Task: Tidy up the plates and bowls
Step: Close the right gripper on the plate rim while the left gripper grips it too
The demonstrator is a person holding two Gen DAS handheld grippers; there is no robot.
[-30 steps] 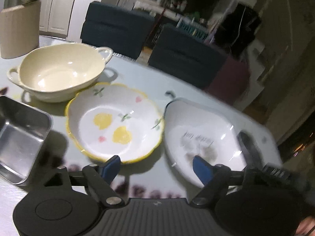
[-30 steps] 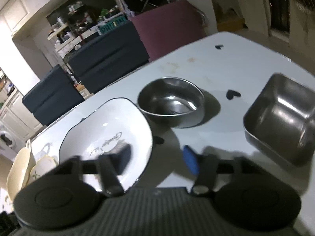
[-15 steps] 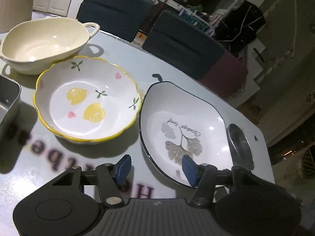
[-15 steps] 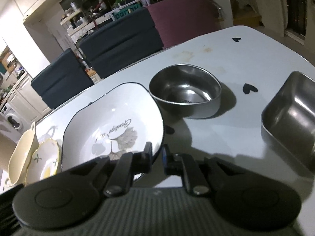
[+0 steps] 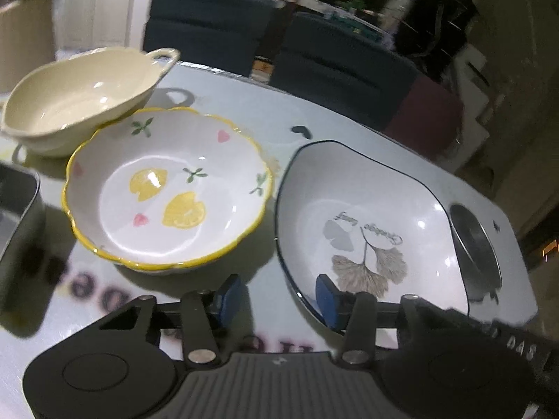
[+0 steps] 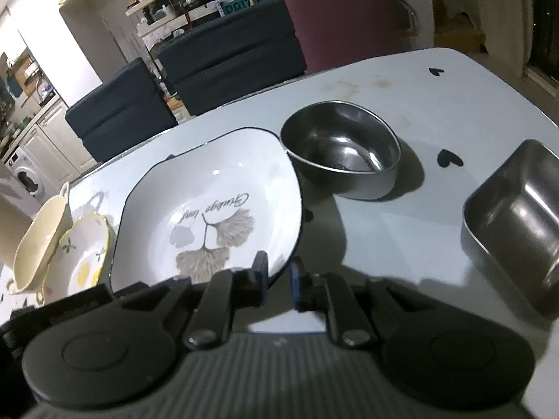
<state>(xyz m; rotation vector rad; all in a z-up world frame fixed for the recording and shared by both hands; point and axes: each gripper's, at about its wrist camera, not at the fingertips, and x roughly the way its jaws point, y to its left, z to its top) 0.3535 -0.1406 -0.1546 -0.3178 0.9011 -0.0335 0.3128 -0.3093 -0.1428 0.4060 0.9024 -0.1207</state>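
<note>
The right claw (image 6: 279, 272) clamps the ginkgo-leaf plate's (image 6: 209, 209) near rim; the left claw (image 5: 276, 296) gapes apart. Lemon bowl (image 5: 167, 188) and, seemingly touching, steel bowl (image 6: 340, 150) flank it.

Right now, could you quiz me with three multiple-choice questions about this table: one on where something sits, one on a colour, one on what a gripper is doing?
1. Which dish sits between the cream handled bowl and the ginkgo-leaf plate?
A. the round steel bowl
B. the lemon-pattern bowl
C. the square steel tray

2. What colour is the rim of the lemon-pattern bowl?
A. yellow
B. red
C. black

3. What is the right gripper doing?
A. hanging wide open above the round steel bowl
B. closed on the near rim of the ginkgo-leaf plate
C. holding the cream handled bowl

Answers:
1. B: in the left wrist view it lies between those two.
2. A: a yellow line edges its scalloped rim.
3. B: in the right wrist view its fingers pinch the plate's edge, while the round steel bowl sits untouched beyond.
</note>
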